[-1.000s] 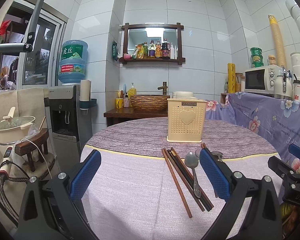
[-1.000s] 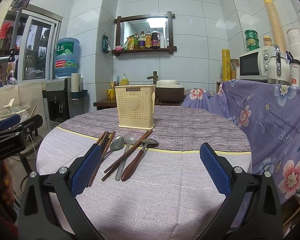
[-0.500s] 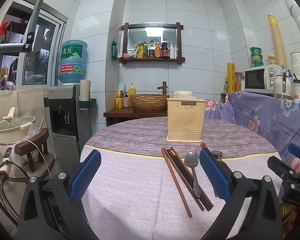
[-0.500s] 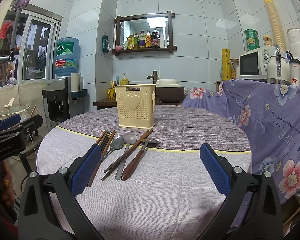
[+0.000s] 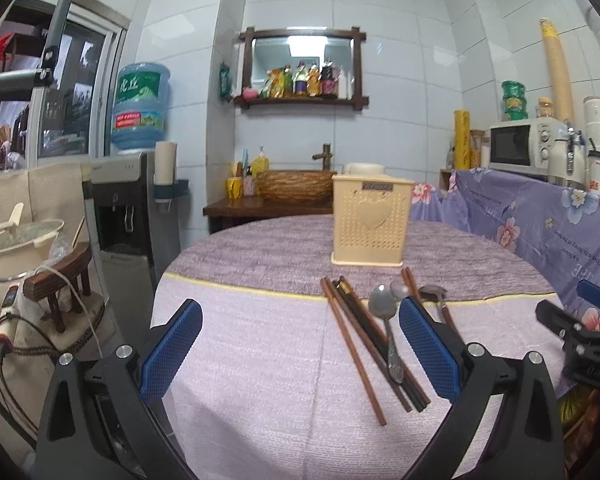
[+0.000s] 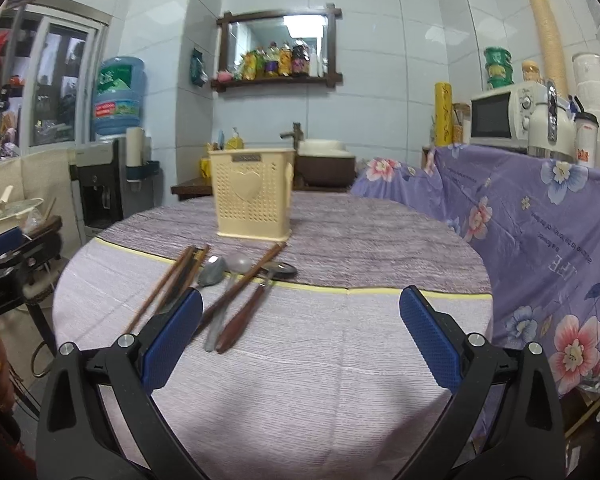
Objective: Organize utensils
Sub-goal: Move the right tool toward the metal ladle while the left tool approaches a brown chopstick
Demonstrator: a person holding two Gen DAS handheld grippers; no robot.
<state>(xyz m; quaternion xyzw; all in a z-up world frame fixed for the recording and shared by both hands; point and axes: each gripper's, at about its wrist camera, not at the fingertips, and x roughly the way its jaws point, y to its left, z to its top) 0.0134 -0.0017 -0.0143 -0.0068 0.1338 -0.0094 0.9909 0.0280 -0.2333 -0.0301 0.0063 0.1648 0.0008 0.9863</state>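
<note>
A cream perforated utensil holder stands upright on the round table. In front of it lie brown and black chopsticks, a metal spoon, a second spoon and a wooden-handled utensil. My left gripper is open and empty, low over the table's near edge, with the utensils by its right finger. My right gripper is open and empty, with the utensils just beyond its left finger.
The table has a lilac and purple striped cloth. A purple floral cloth covers a counter at the right, bearing a microwave. A water dispenser and a pot on a stool stand at the left.
The right gripper has moved forward and a little left, closer to the utensils. The left gripper has hardly moved. Both stay open.
</note>
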